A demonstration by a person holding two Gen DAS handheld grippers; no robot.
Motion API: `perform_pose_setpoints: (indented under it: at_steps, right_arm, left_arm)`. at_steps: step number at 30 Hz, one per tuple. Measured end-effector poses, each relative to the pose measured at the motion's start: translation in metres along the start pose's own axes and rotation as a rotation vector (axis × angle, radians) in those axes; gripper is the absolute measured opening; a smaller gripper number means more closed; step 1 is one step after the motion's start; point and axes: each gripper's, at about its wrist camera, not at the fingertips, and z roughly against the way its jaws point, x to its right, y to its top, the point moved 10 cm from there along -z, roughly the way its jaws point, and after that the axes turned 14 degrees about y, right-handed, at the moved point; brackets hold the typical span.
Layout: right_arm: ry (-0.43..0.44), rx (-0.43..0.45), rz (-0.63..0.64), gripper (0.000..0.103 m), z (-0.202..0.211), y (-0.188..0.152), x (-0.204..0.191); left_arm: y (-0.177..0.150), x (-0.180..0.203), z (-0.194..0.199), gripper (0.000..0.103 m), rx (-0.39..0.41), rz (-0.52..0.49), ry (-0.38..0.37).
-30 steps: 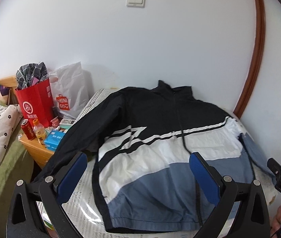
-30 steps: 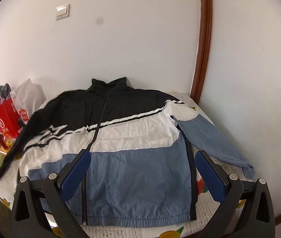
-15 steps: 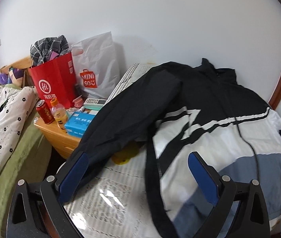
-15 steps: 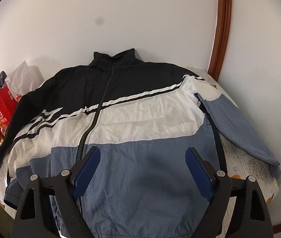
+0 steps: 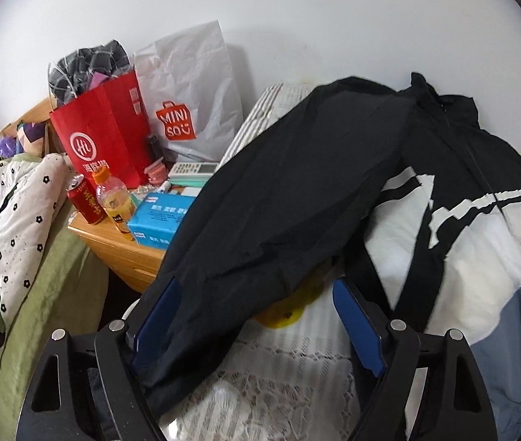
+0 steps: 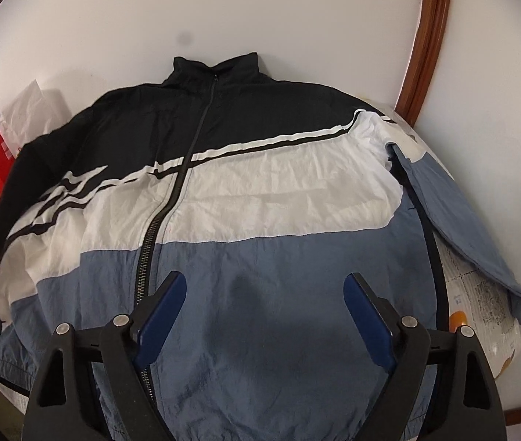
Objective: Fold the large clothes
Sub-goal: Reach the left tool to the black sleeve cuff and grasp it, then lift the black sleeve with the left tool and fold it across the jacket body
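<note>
A quilt (image 5: 14,228) with black flowers lay at the far left, beside a wooden nightstand (image 5: 121,250). On the nightstand, from left to right, stood a red can (image 5: 86,200) with characters too small to read, an orange-capped drink bottle (image 5: 115,202), and a blue box (image 5: 161,220) whose white print could not be made out. Behind them leaned a red paper bag (image 5: 106,139) bearing a white ringed "Hi" logo over Chinese characters, stuffed with checked cloth. To the right of the nightstand's red bag stood a white plastic bag (image 5: 190,88) printed "MINI SO" on a red bag-shaped emblem. A white remote (image 5: 194,168) lay in front of it.

The jacket (image 6: 260,198), black at the top, white across the middle and blue below, lay spread front-up and zipped on the bed (image 5: 268,378), its collar towards the wall. Its black sleeve (image 5: 268,220) ran from the shoulder down past the nightstand's right edge, draping over the bed's corner.

The left gripper (image 5: 257,290) had its blue-padded jaws set apart and closing, with the black sleeve's lower end passing between them, lying against the left pad but not pinched. The right gripper (image 6: 266,283) hung over the jacket's blue lower front, just right of the zipper (image 6: 150,242), jaws spread wide and gripping nothing. The blue sleeve (image 6: 459,217) lay farthest right, well away from the nightstand.
</note>
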Motion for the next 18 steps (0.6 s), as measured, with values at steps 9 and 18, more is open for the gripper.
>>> perform_pose_setpoints:
  at_steps: [9,18]
  right_arm:
    - [-0.019,-0.022,-0.025,0.087,-0.016,0.005,0.006]
    - [-0.006,-0.022,-0.021,0.087,-0.021,0.01,0.009]
  left_arm:
    - [-0.002,0.0,-0.028,0.039,-0.038,0.019,0.023]
    - [0.02,0.007,0.0,0.006,0.004,0.041,-0.026]
